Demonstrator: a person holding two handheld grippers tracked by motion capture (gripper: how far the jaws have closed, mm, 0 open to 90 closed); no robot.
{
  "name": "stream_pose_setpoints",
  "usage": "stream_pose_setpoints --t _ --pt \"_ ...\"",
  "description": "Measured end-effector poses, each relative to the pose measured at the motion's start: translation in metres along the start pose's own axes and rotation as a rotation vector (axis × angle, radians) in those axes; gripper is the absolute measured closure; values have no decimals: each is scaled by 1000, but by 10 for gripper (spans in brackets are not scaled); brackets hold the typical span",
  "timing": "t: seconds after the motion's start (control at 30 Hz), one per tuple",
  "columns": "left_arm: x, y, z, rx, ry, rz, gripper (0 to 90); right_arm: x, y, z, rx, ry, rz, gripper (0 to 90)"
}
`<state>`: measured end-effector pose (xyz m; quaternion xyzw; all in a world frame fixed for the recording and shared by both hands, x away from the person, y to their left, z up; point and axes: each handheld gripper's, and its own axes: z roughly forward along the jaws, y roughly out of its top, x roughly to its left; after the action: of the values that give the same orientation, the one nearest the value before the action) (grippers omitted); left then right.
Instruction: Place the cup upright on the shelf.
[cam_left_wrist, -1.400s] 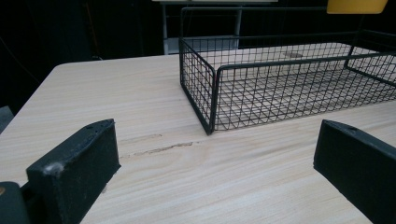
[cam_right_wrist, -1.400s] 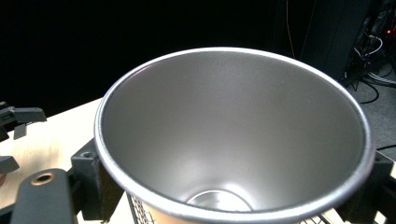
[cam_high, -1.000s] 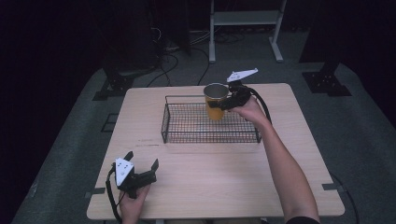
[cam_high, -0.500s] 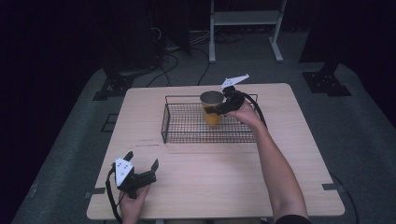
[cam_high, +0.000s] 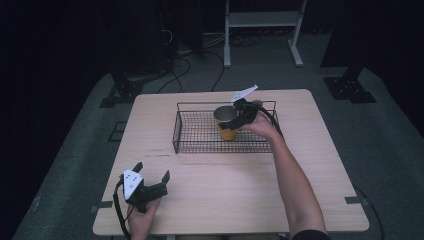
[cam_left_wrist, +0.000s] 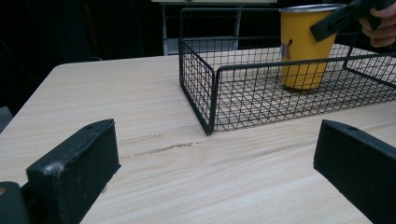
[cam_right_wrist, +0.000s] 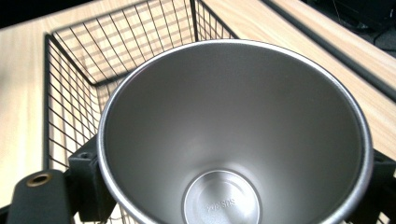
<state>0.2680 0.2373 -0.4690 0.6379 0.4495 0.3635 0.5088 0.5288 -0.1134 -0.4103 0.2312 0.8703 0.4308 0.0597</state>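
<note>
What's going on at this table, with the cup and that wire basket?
A person holds a hand gripper in each hand at a wooden table. The right gripper is clamped on a yellow metal cup, which stands upright and empty inside the black wire basket, its base on or just above the mesh. The left gripper rests open near the table's front edge, holding nothing.

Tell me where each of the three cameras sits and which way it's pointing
High view: above the person's side, looking forward and down on the table; both forearms, left hand-held gripper, right hand-held gripper show.
Left gripper view: low over the table, facing the wire basket; its own black jaws stand apart.
Right gripper view: above the cup, looking into it; own jaws flank its rim.
Shared: all three show the yellow cup inside the basket.
</note>
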Motion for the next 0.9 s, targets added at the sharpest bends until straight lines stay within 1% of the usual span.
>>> stream_pose_setpoints --t 0.03,0.1,0.33,0.43,0.57,0.67,0.9 --pt "0 0 0 0 0 0 0 0 -1 1 10 -4 -5 122" --pt "0 0 0 -1 -1 2 0 0 -3 1 -6 -6 -6 123" --pt "0 0 0 1 -1 3 0 -1 -10 -2 -25 -10 -6 94" --pt "-1 0 0 2 -1 5 0 -1 -11 -4 -26 -23 -13 74" --pt "-1 0 0 2 -1 5 0 0 -11 -6 -24 -31 -20 24" --pt "-1 0 0 1 -1 3 0 2 -10 -5 -10 -32 -25 0" --pt "-1 0 0 1 -1 5 0 4 -9 -6 -7 -50 -28 0"
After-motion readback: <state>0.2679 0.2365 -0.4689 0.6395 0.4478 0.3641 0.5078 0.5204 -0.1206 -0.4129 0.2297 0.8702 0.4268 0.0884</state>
